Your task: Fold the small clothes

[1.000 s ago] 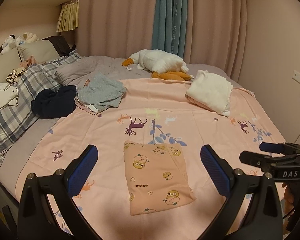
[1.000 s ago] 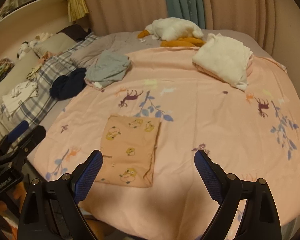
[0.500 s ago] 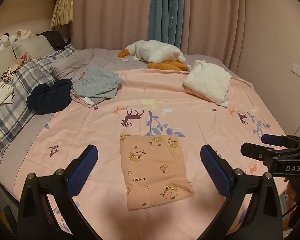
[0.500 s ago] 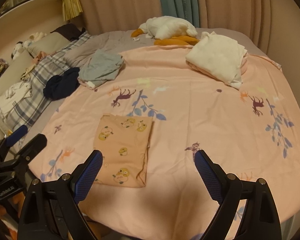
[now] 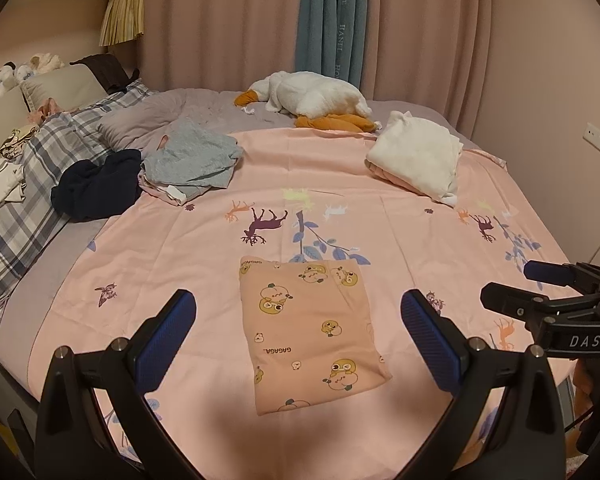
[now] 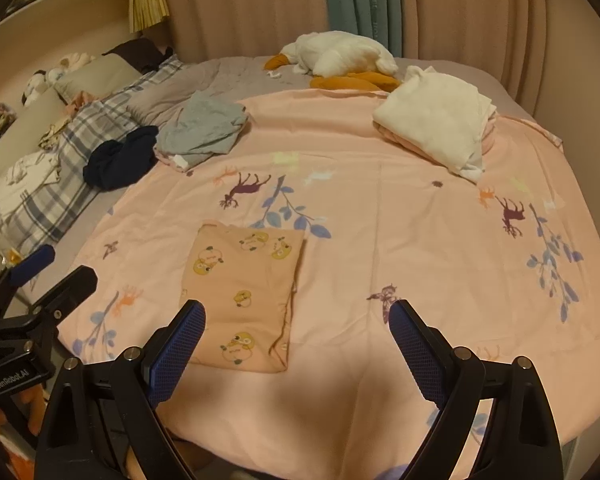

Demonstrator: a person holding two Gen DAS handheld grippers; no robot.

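Note:
A small peach garment with yellow cartoon prints lies folded into a flat rectangle on the pink bedsheet; it also shows in the right wrist view. My left gripper is open and empty, held above the garment near the bed's front edge. My right gripper is open and empty, held just right of the garment. The right gripper shows at the right edge of the left wrist view. The left gripper shows at the left edge of the right wrist view.
A grey garment and a dark navy one lie unfolded at the back left. A folded white and pink pile sits at the back right. A plush goose, plaid pillow and curtains lie beyond.
Both grippers have drawn back slightly and the views have shifted a little; the folded garment lies as before. Both stay open and empty.

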